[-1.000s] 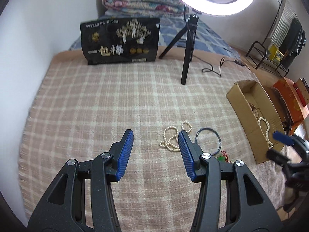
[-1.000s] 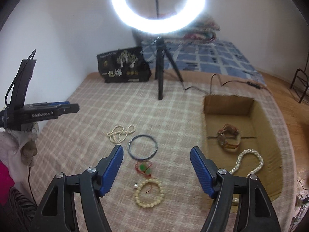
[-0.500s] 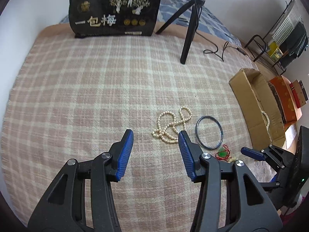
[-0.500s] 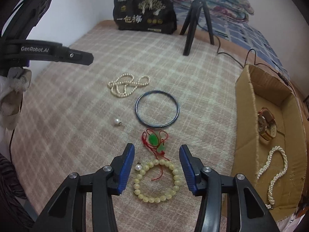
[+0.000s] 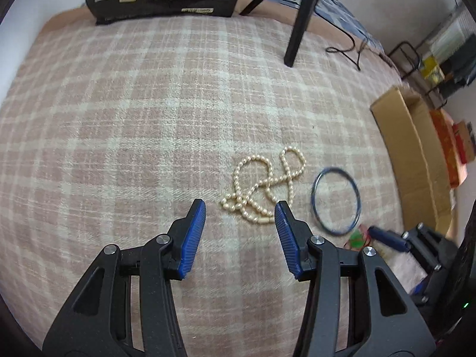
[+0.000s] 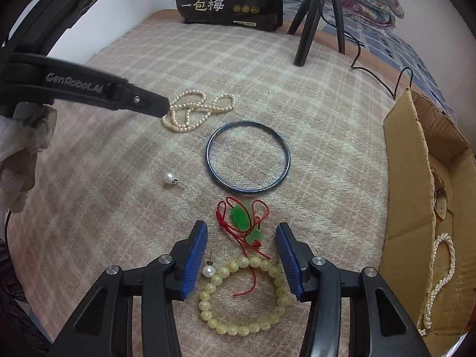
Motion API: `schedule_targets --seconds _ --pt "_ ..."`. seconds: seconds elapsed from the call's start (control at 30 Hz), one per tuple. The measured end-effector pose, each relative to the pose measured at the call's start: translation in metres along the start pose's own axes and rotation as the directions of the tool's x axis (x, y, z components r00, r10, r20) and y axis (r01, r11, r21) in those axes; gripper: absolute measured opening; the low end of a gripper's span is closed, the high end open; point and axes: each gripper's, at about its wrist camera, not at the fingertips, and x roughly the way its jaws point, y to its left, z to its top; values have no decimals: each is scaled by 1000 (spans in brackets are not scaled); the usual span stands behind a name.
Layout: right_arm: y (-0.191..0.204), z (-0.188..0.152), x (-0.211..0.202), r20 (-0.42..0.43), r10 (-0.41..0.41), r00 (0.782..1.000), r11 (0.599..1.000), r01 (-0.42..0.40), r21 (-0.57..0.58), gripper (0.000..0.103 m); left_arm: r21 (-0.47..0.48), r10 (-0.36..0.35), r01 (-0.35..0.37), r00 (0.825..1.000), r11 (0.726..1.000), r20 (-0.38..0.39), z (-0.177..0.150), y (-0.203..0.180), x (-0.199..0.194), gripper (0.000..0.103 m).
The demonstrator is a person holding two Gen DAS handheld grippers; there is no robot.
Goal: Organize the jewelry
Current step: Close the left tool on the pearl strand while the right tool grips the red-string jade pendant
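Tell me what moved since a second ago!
Both claws came down toward the blanket. The left claw closed in on the pearl necklace; the right claw narrowed, now open over the green pendant and bead bracelet. Nothing is grabbed. The jewelry and cardboard box stayed put.

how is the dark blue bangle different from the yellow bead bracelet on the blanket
The thin dark blue metal bangle is one plain rigid hoop; the pale yellow bead bracelet is a ring of many round beads. The bangle lies farther from the right gripper, in open view; the bracelet lies nearest the camera, partly under the gripper, a red cord crossing it. Both lie flat on the checked blanket.
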Motion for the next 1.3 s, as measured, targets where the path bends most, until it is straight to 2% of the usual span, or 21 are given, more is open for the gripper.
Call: schedule_targets --seconds 0.13,0.37,0.5,0.53,0.67,0.77,0.83,0.9,1.03,1.2,1.3 --pt "-3 0 1 3 10 1000 1000 -10 15 50 -22 -6 6 1000 1000 -7 6 -1 8 49" --pt "-3 2 4 7 7 1000 1000 -7 12 50 2 51 -51 999 999 6 10 -9 19 49" --pt "-3 2 4 8 5 1000 1000 -5 5 50 34 93 -93 996 995 7 9 -12 25 43" --pt "-3 3 5 8 4 1000 1000 -4 3 50 40 99 -99 995 994 10 9 -12 26 41" --pt "-1 2 5 8 -5 1000 1000 5 -4 50 50 133 -134 991 990 19 11 -16 30 12" --pt "1 2 6 7 -13 1000 1000 13 -13 50 44 126 -127 992 991 22 9 -14 28 9" --pt "2 2 6 5 -14 1000 1000 14 -17 46 39 125 -126 992 991 24 8 -11 25 8" --pt "1 2 7 5 1 1000 1000 -1 -8 34 35 125 -126 992 991 26 7 -9 23 7" --pt "-1 2 6 9 3 1000 1000 -3 5 19 26 124 -124 992 992 28 7 -10 21 6" --pt "-2 1 5 19 2 1000 1000 -3 15 16 8 116 -117 993 993 33 5 -8 15 6" --pt "1 3 1 30 -5 1000 1000 4 7 8 0 106 -107 993 994 41 5 -5 8 5"
